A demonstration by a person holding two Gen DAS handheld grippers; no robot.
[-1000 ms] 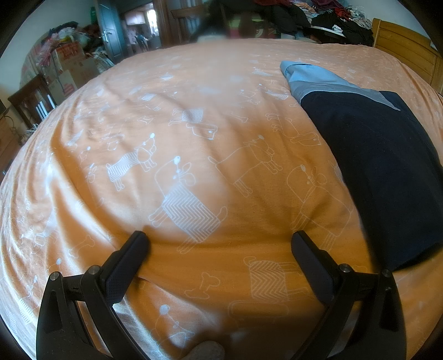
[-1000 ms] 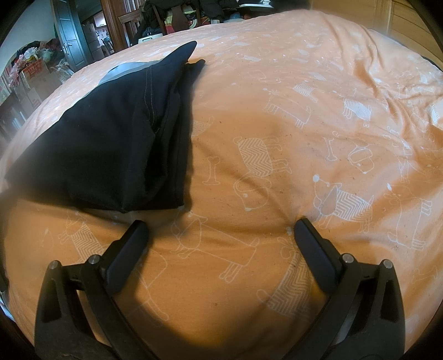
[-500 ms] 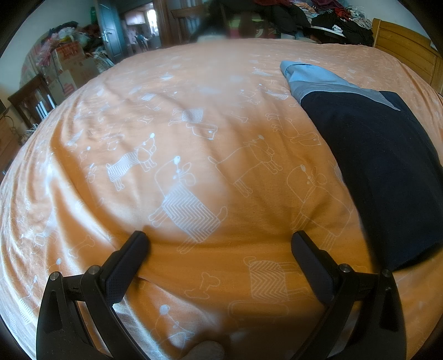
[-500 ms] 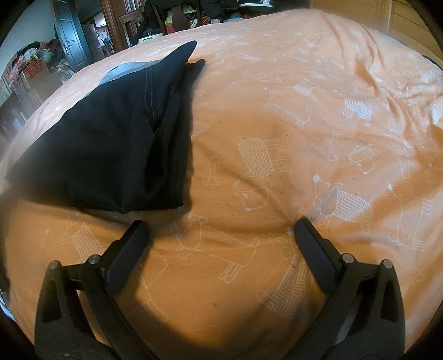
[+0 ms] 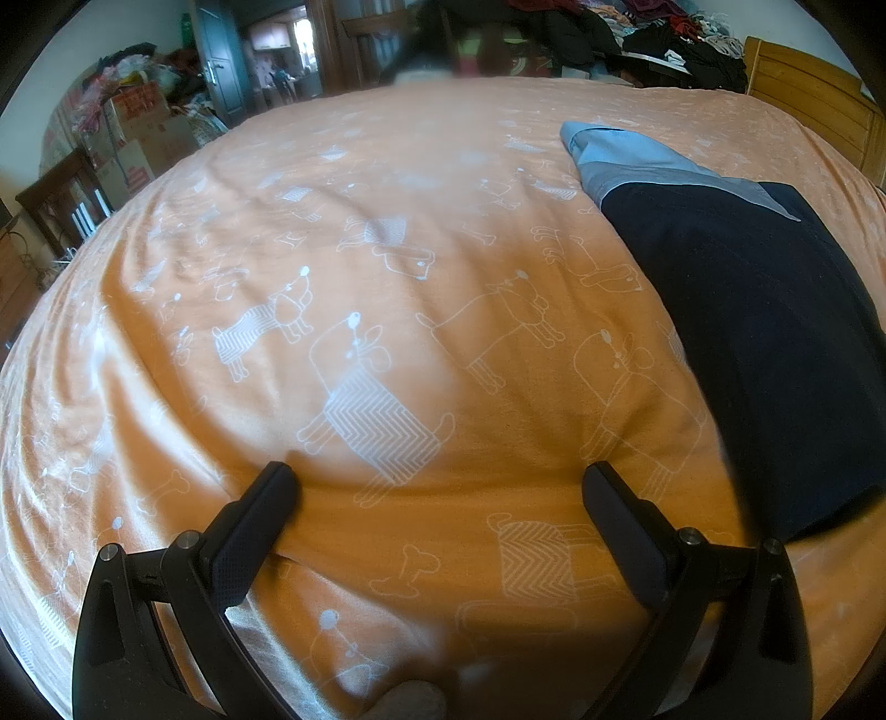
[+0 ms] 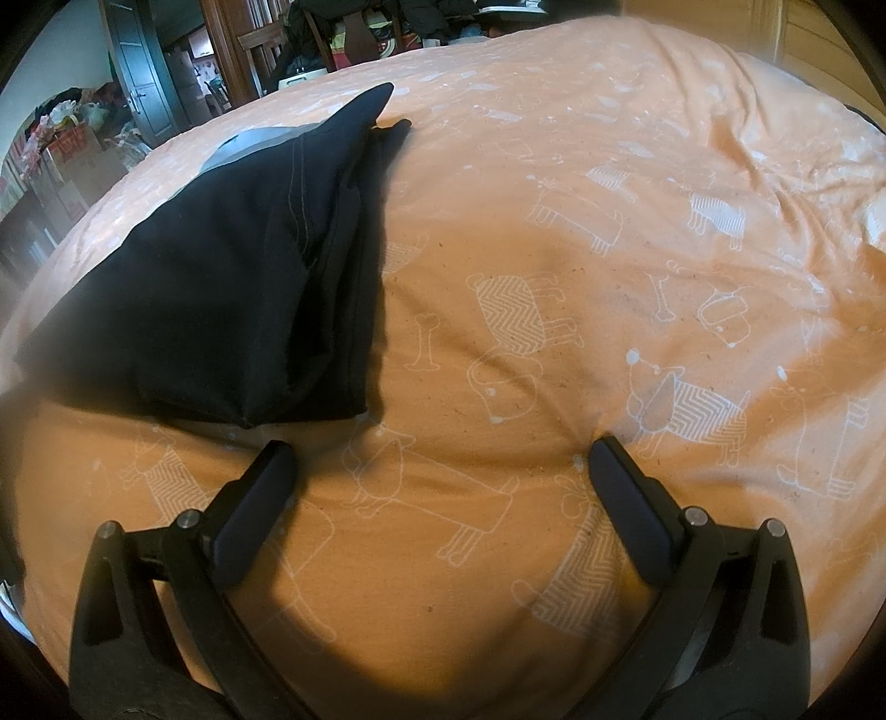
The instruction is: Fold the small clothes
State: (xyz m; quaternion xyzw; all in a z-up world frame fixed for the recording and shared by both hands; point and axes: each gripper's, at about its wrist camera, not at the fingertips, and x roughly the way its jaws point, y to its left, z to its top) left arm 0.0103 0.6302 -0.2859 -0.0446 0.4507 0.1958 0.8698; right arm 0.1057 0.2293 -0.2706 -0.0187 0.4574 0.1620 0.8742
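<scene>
Looking along my left hand-held gripper, I see its jaws spread wide with nothing between them, both fingertips pressed down into the orange bedspread printed with white outline dogs and bones. Off to the left of the bed, cardboard boxes sit stacked beside a dark door, and clothes are heaped in a pile behind the far edge. Further right in that view lies the folded dark garment, navy with a light blue band at its far end, flat on the bedspread and near the right finger but apart from it; a wooden headboard rises beyond it. Through the right wrist camera the same garment sits at the left, its near hem just beyond the left finger, and I cannot tell whether the two touch. A pointed fold of it reaches toward the far side of the bed. My right hand-held gripper is likewise wide apart and holds nothing, its tips resting on the bedspread, which is rumpled into creases at the far right.
</scene>
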